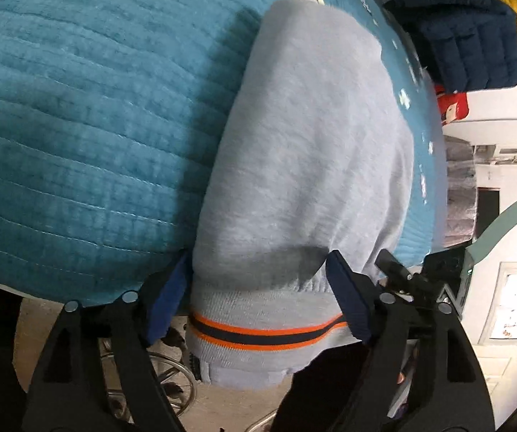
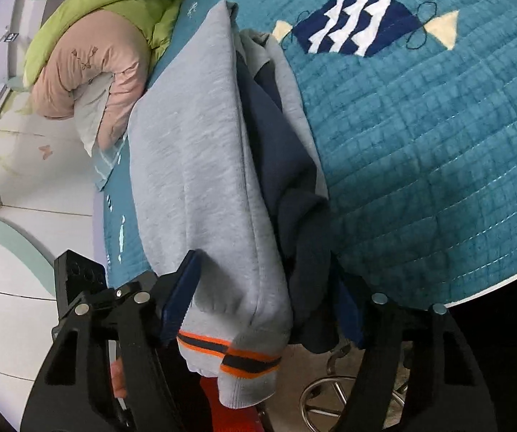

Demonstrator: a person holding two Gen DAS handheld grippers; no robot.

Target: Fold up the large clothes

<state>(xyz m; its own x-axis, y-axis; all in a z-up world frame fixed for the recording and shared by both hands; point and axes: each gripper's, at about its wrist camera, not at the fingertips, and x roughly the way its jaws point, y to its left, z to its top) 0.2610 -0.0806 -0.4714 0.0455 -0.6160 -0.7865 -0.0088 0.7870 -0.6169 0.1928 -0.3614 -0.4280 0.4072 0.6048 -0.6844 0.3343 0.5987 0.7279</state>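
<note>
Currently the grey sweatshirt [image 1: 305, 165] lies on the teal quilt [image 1: 78, 126], partly folded into a long band. Its long axis runs from the near edge of the bed, where both grippers sit, to the far side.

Left gripper [image 1: 258, 298]: blue pads either side of the ribbed hem with the orange-navy stripe [image 1: 258, 331]; fabric fills the gap, fingers closed on the hem.

Right gripper [image 2: 262, 306]: likewise clamped on the hem end, with navy lining [image 2: 287, 180] bunched against its right finger.

Both hold the near end, neither clearly nearer. Judgement: the next fold carries this hem along the long axis toward the far end.

Navy-yellow jacket [image 1: 474, 36] and green-pink bedding [image 2: 96, 43] sit well apart.
</note>
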